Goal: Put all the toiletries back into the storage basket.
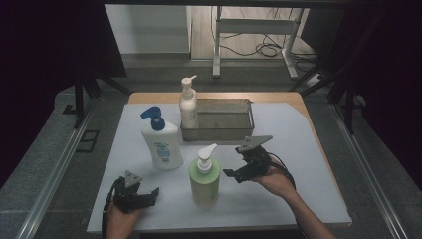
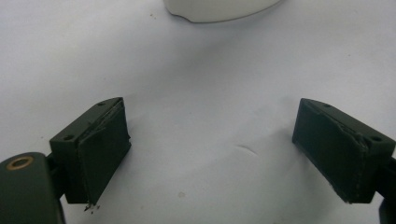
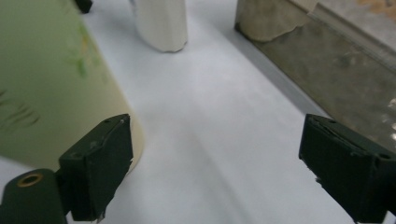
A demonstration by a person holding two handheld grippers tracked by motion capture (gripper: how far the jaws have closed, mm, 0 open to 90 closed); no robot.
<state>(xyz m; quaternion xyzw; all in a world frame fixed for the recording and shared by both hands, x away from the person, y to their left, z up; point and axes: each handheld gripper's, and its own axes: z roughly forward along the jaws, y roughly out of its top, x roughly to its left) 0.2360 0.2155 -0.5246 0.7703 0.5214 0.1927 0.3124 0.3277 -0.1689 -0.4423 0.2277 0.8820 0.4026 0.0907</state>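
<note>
A green pump bottle [image 1: 204,178] stands upright at the front middle of the white mat [image 1: 298,164]. My right gripper [image 1: 230,174] hovers just right of it with its jaws pointing left at it. In the right gripper view the jaws [image 3: 215,140] stand open with nothing between them, and the left jaw is close beside the green bottle [image 3: 46,79]. My left gripper [image 1: 153,193] rests at the front left, left of the green bottle. Its jaws [image 2: 210,126] are open over bare mat, with a white bottle base [image 2: 219,9] ahead.
A white bottle with a blue pump [image 1: 160,142] stands behind the green one. A cream pump bottle [image 1: 188,104] stands at the left end of a metal tray [image 1: 219,130] at the back. The right gripper view shows the tray wall [image 3: 345,79] on its right.
</note>
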